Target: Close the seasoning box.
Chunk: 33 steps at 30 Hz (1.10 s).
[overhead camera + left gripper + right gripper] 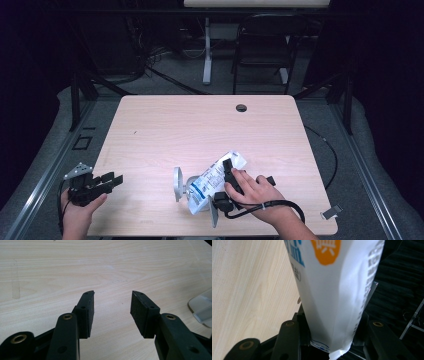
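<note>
White plastic pouch [216, 179] with blue and orange print lies tilted near the front edge of the pale wooden table [165, 130], its lower end over a clear round container [186, 186]. Right gripper [226, 182] has the pouch between its black jaws, pads pressing on both sides. Left gripper [107, 180] rests at the table's front left corner, jaws spread, nothing between them.
</note>
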### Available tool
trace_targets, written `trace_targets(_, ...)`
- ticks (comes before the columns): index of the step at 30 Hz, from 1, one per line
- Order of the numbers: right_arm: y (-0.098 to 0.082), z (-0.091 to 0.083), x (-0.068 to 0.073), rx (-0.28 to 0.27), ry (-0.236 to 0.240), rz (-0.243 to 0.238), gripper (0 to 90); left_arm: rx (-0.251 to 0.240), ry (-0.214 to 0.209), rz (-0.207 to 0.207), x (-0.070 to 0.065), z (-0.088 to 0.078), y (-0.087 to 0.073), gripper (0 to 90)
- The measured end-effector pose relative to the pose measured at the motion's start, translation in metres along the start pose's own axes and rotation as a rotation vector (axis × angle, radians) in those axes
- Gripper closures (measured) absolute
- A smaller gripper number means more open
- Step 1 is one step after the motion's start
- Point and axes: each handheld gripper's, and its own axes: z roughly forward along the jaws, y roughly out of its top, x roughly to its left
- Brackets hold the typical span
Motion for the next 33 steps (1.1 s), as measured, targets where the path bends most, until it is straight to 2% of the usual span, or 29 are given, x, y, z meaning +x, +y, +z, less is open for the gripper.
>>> trace_targets(33,0.0004,-0.0013,0.0015,-0.01,-0.019,-0.028,64.1,0.007,0.0,-0.007,0.0015,0.0012,-0.0012,54.6)
